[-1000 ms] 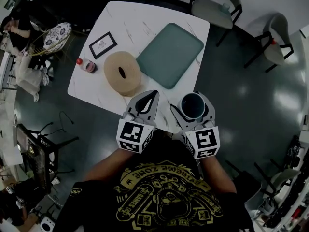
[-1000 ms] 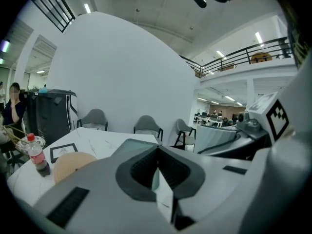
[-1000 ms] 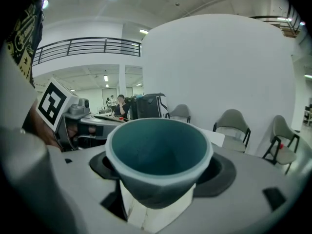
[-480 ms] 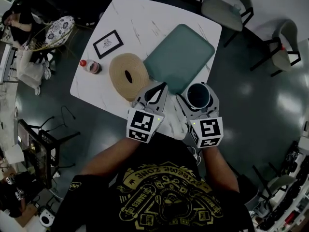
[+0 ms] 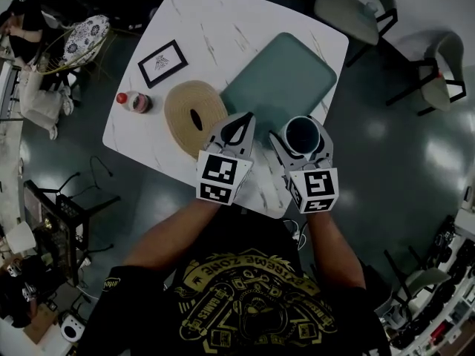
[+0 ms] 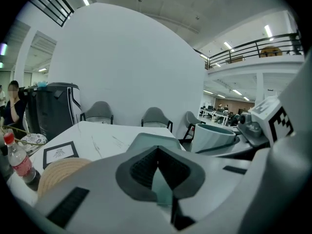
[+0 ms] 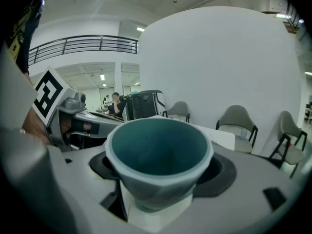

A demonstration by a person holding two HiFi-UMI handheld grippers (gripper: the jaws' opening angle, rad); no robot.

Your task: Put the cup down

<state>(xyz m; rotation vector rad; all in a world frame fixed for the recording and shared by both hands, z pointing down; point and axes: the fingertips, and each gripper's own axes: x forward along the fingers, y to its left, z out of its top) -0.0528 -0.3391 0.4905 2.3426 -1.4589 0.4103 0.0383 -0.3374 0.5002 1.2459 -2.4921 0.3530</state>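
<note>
STEP: put-down, best lowered upright, release judged safe only once base rests | GRIP: right tool (image 5: 301,136) pinches cup (image 7: 158,152) by its sides, above tray (image 5: 278,80) near edge; left tool (image 5: 239,124) pressed together, empty | MATERIAL: glazed teal cup, faceted taper; smooth round-cornered tray; white marbled counter (image 5: 215,28)

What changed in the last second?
Both grippers moved forward across the table: the right gripper, still shut on the cup, now reaches the near corner of the tray; the left gripper advanced beside it, shut and empty. The tray, mat, bottle and frame stayed put.
</note>
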